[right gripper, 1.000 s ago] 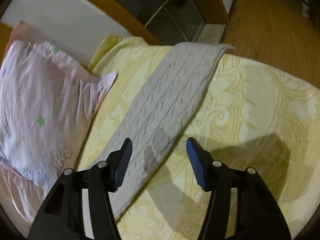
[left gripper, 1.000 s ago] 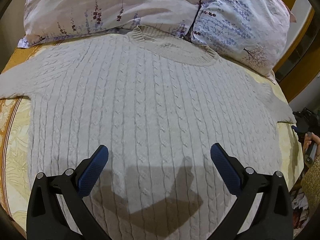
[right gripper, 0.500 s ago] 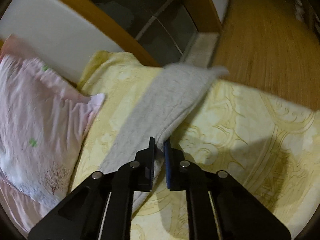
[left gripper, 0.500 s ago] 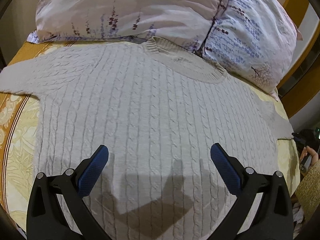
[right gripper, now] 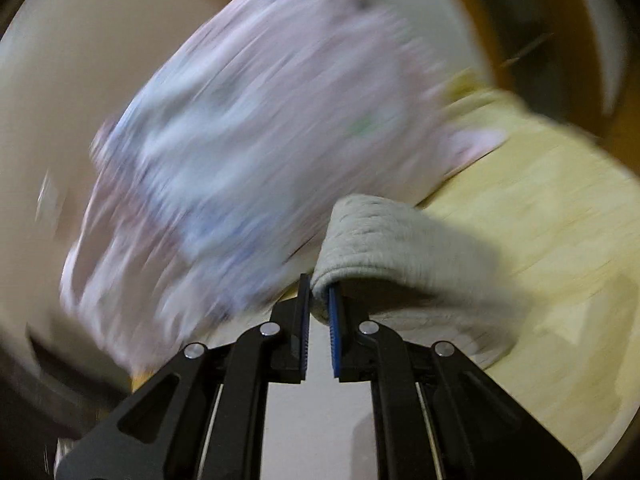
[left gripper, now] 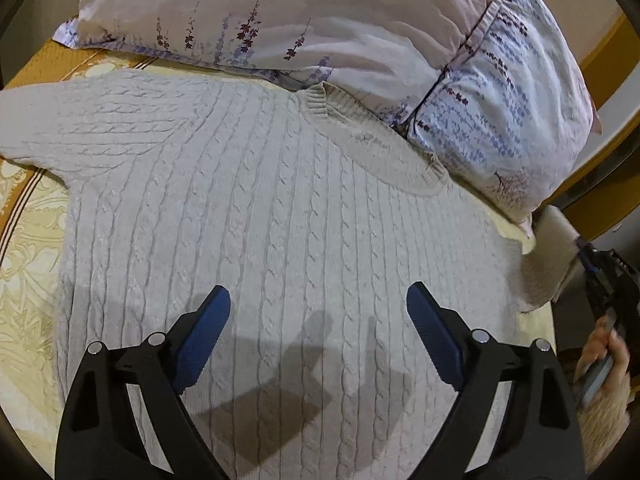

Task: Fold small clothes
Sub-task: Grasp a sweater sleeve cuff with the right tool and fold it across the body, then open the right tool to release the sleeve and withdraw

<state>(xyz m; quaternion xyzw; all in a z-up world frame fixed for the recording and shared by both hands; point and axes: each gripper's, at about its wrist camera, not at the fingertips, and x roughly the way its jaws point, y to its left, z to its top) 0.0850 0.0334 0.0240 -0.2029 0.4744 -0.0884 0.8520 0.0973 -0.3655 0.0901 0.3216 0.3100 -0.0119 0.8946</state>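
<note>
Left tongs: the black two-finger left gripper with blue pads hangs with its jaws wide apart, empty, above the lower body of the pale grey cable-knit sweater.
Right tongs: the black right gripper with blue ribbed pads is clamped on the grey knitted sleeve, lifted off the yellow patterned bedsheet; that view is motion-blurred.
Garment: the sweater lies flat, front up, on the sheet, its ribbed collar touching the lavender-print pillows.
Step in hand: judged to be folding the right sleeve in across the chest.
Doing it well: carry the sleeve low and level so the knit does not drag the shoulder askew; lay it straight across below the collar.
Left's part: likely best pressing the body down near the hem to anchor it.
</note>
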